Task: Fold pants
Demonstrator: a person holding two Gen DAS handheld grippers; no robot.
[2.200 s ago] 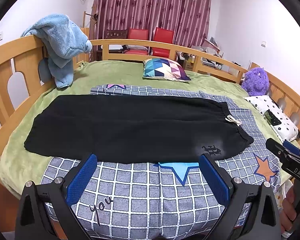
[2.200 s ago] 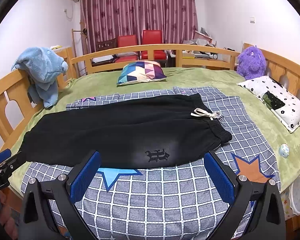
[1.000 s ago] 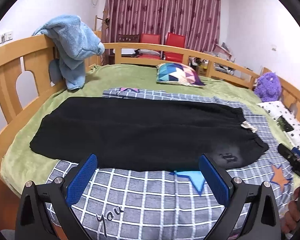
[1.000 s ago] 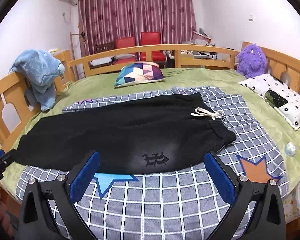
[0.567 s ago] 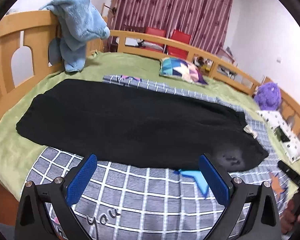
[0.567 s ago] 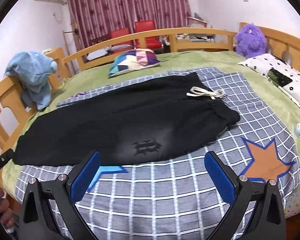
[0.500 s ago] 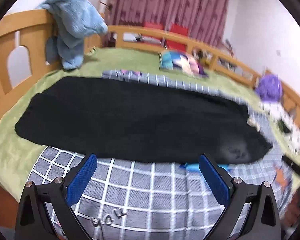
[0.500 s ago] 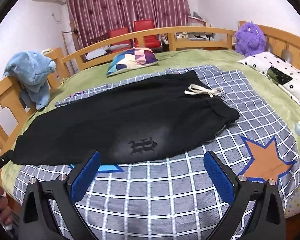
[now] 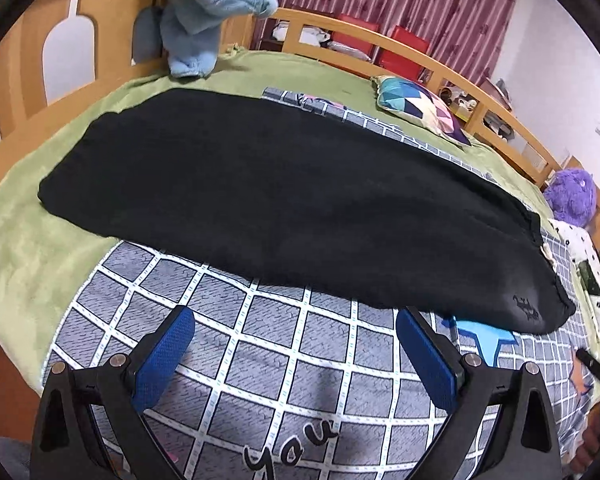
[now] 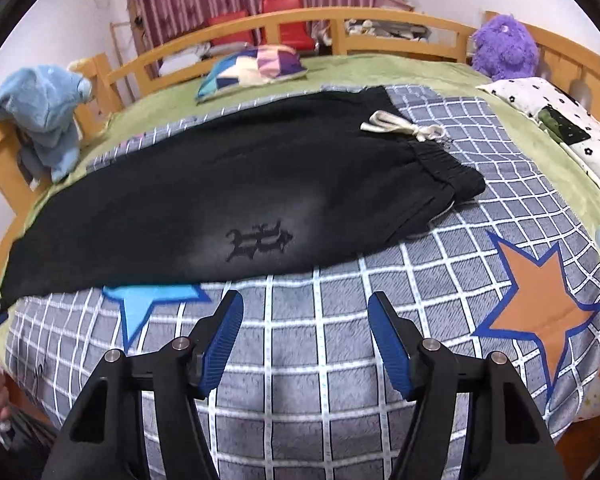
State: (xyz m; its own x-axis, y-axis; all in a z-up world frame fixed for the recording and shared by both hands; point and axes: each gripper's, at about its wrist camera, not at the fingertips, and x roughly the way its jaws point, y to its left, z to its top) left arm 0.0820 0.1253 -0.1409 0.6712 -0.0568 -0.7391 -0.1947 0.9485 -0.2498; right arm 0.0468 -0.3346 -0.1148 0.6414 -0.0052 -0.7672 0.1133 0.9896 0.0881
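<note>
Here, black pants (image 10: 220, 196) are lying flat along the checked blanket (image 10: 320, 340), folded lengthwise, waistband and white drawstring (image 10: 404, 128) toward the blanket's right edge, cuffs reaching onto the green bedspread (image 9: 16, 248) at the left. A dark emblem (image 10: 258, 240) is showing on the hip, its lettering unreadable; "You" (image 9: 290, 446) is printed near the blanket's front edge. The left gripper (image 9: 296, 344) is hovering wide apart, empty. The right gripper (image 10: 306, 320) is narrowing, nothing between its jaws, above bare blanket before the hem.

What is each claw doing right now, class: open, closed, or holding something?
Left claw: open, empty.
Right claw: open, empty, jaws have just been closing.
</note>
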